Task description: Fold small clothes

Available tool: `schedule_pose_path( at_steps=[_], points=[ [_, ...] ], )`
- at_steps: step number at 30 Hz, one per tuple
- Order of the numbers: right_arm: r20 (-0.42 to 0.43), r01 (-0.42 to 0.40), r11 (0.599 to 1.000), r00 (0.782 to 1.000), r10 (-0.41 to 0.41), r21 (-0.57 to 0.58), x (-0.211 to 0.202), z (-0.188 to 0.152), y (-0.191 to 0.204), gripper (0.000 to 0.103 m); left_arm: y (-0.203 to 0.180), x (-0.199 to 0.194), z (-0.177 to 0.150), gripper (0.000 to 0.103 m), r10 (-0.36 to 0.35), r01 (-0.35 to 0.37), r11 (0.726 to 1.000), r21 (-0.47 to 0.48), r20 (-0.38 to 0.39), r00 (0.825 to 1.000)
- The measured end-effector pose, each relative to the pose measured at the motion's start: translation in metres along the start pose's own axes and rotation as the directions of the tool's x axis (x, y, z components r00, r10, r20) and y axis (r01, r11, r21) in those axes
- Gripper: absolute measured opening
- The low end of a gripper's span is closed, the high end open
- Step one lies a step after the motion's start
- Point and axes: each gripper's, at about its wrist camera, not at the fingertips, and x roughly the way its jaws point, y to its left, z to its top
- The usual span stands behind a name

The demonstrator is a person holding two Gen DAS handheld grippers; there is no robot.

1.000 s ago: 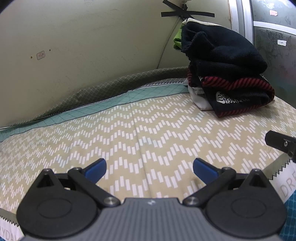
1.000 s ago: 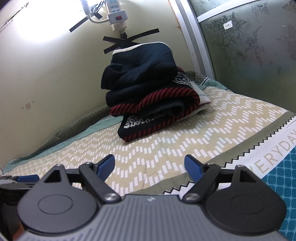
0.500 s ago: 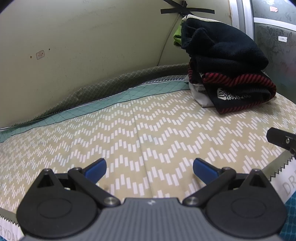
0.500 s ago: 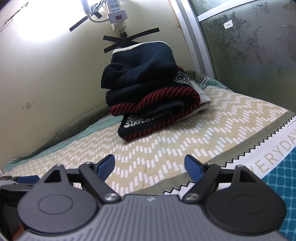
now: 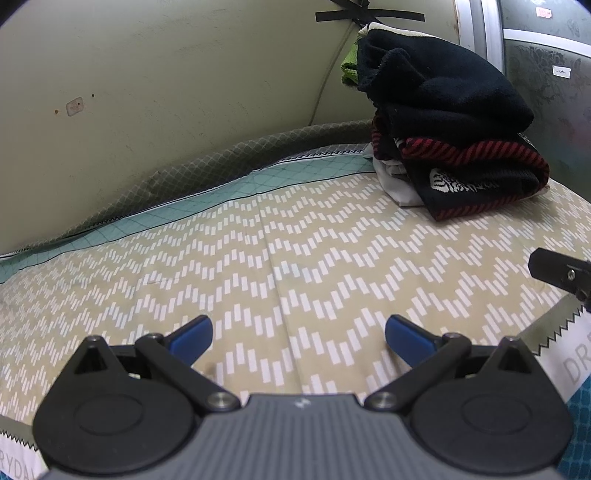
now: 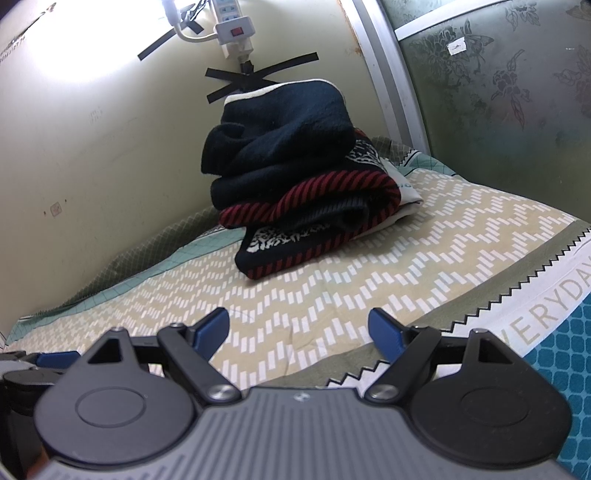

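Observation:
A stack of folded clothes sits at the far right of the bed against the wall, a dark navy garment on top of a black one with red stripes; it also shows in the right wrist view. My left gripper is open and empty, low over the zigzag bedsheet, well short of the stack. My right gripper is open and empty near the bed's front edge, facing the stack.
A wall runs along the back of the bed. A power strip is taped to it above the stack. A frosted glass panel stands at the right. The right gripper's tip shows at the left wrist view's right edge.
The left gripper has drifted slightly, so the stack sits a little higher and further right in its view. The right view is nearly unchanged. Both grippers stay open.

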Motion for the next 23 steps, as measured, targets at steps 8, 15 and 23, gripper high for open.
schedule_pose_path(
  at_steps=[8, 15, 23],
  points=[
    [0.001, 0.000, 1.000, 1.000, 0.000, 0.000, 0.0004, -0.0002, 0.0001, 0.075, -0.0009, -0.0002, -0.0001, 0.103, -0.001, 0.001, 1.000, 0.001, 0.000, 1.000],
    [0.004, 0.000, 1.000, 1.000, 0.000, 0.002, 0.0000, -0.0006, 0.0003, 0.075, -0.0021, -0.0028, -0.0017, 0.103, -0.009, 0.009, 1.000, 0.013, 0.006, 1.000],
    [0.003, 0.000, 1.000, 1.000, 0.000, 0.003, -0.0001, -0.0004, 0.0001, 0.075, -0.0023, -0.0068, -0.0025, 0.103, -0.035, 0.034, 0.999, 0.026, 0.019, 0.999]
  ],
)
